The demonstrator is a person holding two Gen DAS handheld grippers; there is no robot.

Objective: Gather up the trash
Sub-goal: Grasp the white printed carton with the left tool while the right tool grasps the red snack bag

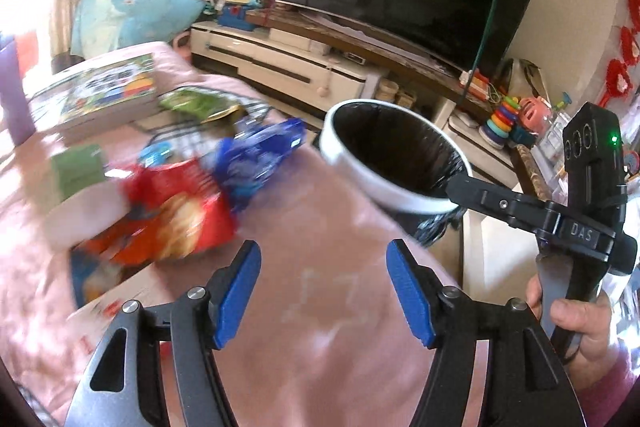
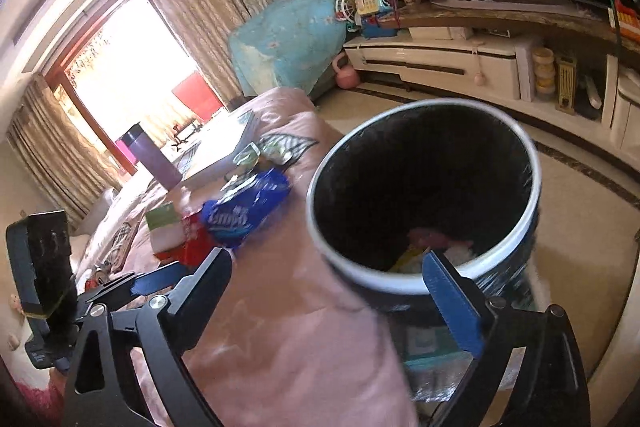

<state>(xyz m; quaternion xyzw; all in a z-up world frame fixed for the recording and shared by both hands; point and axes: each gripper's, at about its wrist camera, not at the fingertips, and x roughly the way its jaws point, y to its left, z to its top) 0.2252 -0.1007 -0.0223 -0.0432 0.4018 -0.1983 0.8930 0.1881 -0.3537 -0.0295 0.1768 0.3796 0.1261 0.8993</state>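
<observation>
The left tongs [image 1: 323, 287] hang open and empty over the pink cloth [image 1: 312, 227] covering the counter. Ahead and to their left lie the wrappers: a red bag [image 1: 180, 215], with a blue bag [image 1: 256, 159] touching it just beyond, and a green packet [image 1: 192, 103] farther off beside a book [image 1: 100, 95].

The bin [image 2: 424, 203], black-lined with a white rim, sits ahead of the right tongs [image 2: 332, 275], just off the counter's edge, with some scraps at its bottom. The right tongs are spread open, holding nothing, one finger [image 2: 448, 295] at the bin's near rim. The blue bag lies ahead to their left.
</observation>
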